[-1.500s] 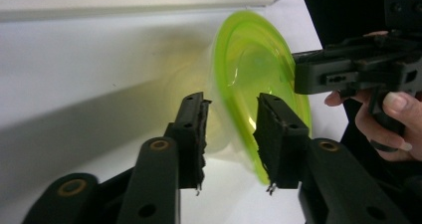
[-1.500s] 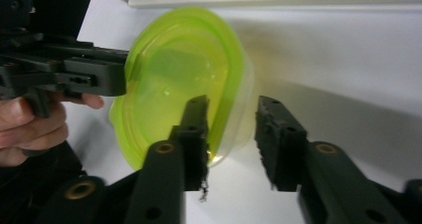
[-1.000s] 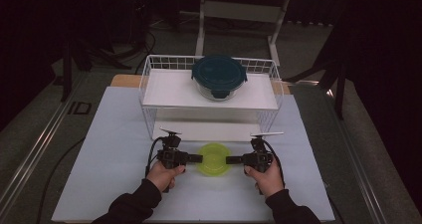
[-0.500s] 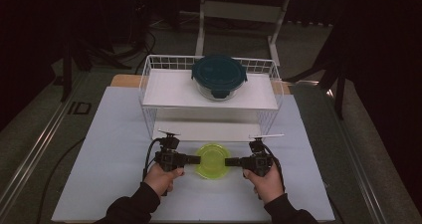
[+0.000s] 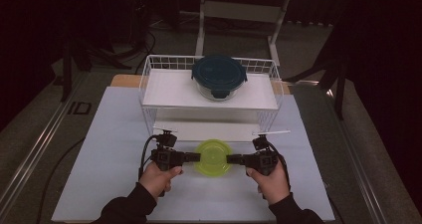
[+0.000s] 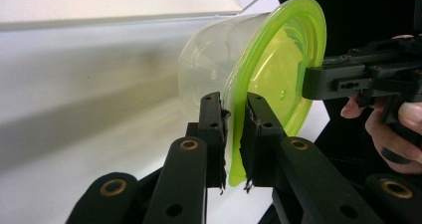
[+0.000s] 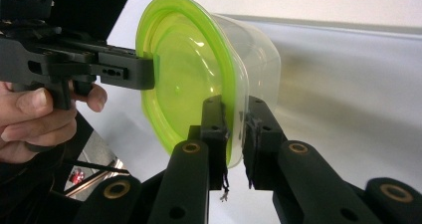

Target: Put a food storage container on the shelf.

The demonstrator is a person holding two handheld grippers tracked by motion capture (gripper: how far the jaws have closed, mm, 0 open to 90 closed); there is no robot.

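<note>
A: High view: "ID" [image 5: 79, 108] is marked beside the white mat [image 5: 109, 149]; the green-lidded container [image 5: 213, 157] sits before the wire rack [image 5: 149, 84].

B: Left gripper [image 6: 234, 134] and right gripper [image 7: 234, 129] pinch its lid rim narrowly; the gripper views reveal its clear tub.

My grippers — left gripper [image 5: 195, 157], right gripper [image 5: 230, 159] — are matte black, each with two flat jaws on linked arms pinned by brass-ringed pivots. Frayed pads [image 6: 247, 149] line the jaws. Black cables [image 5: 144, 154] trail back; my sleeves [image 5: 124, 209] are dark.
</note>
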